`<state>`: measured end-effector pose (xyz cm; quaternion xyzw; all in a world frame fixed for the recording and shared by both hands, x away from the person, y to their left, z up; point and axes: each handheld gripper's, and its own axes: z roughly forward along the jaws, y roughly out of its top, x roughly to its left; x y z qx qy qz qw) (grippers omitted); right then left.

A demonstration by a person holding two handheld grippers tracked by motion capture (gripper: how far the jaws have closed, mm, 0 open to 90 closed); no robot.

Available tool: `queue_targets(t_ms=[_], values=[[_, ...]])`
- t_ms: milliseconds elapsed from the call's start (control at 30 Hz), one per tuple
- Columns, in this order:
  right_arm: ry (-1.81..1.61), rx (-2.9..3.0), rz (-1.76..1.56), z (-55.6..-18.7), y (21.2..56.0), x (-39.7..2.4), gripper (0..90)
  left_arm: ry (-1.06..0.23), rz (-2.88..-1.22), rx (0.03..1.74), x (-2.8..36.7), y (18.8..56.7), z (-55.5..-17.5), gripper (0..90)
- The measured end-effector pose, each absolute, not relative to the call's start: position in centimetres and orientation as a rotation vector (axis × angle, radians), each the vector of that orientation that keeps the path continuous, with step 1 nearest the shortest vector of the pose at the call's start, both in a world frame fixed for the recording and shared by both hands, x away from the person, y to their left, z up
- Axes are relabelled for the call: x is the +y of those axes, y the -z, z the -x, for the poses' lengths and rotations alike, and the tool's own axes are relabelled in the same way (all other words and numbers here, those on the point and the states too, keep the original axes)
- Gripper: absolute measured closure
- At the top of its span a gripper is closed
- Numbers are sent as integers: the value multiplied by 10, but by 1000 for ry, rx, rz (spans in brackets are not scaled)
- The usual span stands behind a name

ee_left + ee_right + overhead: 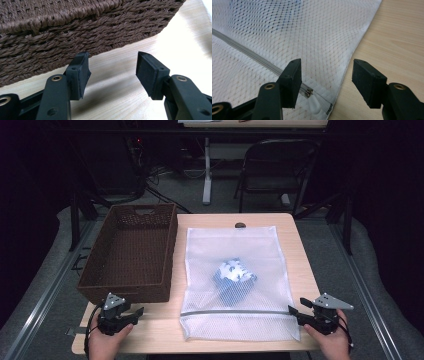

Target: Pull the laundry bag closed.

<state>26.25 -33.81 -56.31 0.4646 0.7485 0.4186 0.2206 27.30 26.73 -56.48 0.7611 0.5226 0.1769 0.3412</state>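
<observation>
- My right claw (295, 311) is released, its jaws standing apart over the near right corner of the mesh laundry bag (233, 270), grasping nothing.
- My left claw (136, 313) is released too, over bare bench (155, 330) just in front of the woven basket (131, 251), well apart from the bag.
- The bag lies flat in the middle of the bench, just right of the basket, with a folded blue-and-white cloth (234, 277) inside it and the grey zipper (235, 311) running left to right near its near edge.
- Handling, as I judge it: the mesh is light, soft and floppy — it will bunch and drag if pulled without the other claw pinning it. The cloth adds little weight.
- Best hold is the small white zipper pull (314, 105), lying at the right end of the zipper just beside my left jaw; it looks small and slick, so I'd pinch it squarely.
- The right gripper view gives me the pull and the metal slider (308, 93) — the high view is too coarse for them.
- The left gripper view gives the basket's braided wall (75, 32) up close; the high view gives its empty inside and the whole layout.
</observation>
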Motion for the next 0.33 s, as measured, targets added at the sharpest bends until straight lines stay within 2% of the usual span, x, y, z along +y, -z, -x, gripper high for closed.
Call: queue_targets(t_ms=[333], values=[[-1151,2049,-1266,-263,562,-342,403,-478,-1998,1360,269,566,-273,427]])
